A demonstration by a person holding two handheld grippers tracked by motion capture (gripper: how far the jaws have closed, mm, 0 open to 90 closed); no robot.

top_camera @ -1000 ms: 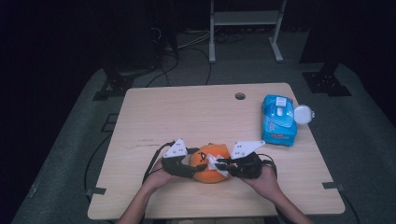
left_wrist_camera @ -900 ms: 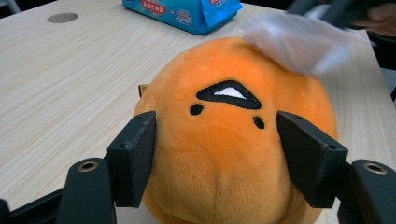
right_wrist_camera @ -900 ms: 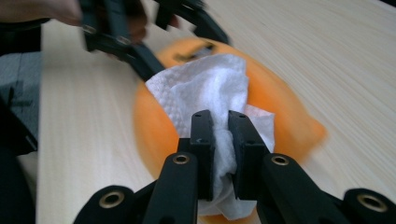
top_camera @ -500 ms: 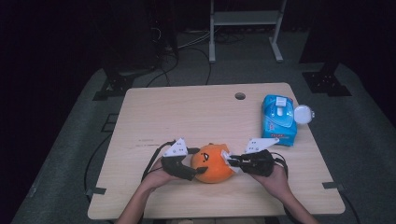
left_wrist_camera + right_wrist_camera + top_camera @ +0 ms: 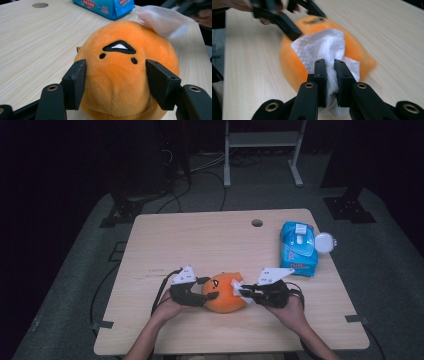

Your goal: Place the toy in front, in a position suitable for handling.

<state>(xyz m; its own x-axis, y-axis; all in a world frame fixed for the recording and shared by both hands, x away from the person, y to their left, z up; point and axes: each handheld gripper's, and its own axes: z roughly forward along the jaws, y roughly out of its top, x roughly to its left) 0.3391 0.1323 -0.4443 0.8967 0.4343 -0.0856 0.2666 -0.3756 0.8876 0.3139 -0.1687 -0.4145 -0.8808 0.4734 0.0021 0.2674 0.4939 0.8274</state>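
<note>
Orange plush toy (image 5: pixel 125 75) is clamped by the left hand-held gripper (image 5: pixel 116 82); a white tissue (image 5: pixel 324 47) is pinched by the right hand-held gripper (image 5: pixel 330 72), pressed against the toy.

The blue plastic pack of wet wipes (image 5: pixel 107 7) on the pale wooden desk (image 5: pixel 32 40) has red label patches with white characters, way too small and blurry to read.

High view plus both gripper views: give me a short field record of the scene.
held toy: orange plush, face toward left gripper
left gripper: jaws clamped on plush sides
right gripper: jaws shut on white tissue, pressed against plush
table: light wood
also on table: blue wipes pack, far right, lid open
</note>
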